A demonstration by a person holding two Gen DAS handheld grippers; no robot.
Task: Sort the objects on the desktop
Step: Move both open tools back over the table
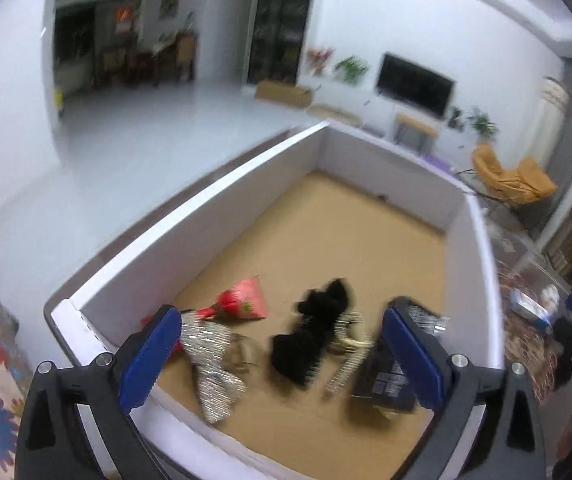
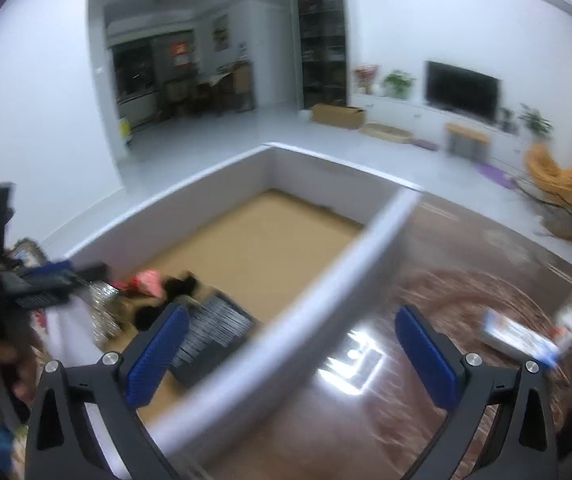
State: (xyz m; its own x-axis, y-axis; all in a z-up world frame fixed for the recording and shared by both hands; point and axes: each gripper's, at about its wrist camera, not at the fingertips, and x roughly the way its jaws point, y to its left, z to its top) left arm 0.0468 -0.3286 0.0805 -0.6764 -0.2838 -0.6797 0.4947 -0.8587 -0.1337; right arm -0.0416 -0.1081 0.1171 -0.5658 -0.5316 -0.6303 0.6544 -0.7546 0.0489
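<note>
A living room with pale walls and a wall television lies behind a glossy brown marbled table [image 2: 465,280]. On it stands a white-walled box [image 1: 206,200] with a cardboard floor, holding a glittery silver piece [image 1: 214,364], a fuzzy black item [image 1: 313,332], a red packet [image 1: 246,300] and a dark printed pouch [image 1: 385,380] (all blurred). The left gripper [image 1: 286,356] hangs above them, jaws wide and empty. The right gripper [image 2: 297,356] straddles the box wall, jaws likewise wide and empty.

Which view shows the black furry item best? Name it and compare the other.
The left wrist view: the black furry item lies unobstructed on the box's cardboard floor between the open fingers. The right wrist view shows only a small blurred dark patch at left.
</note>
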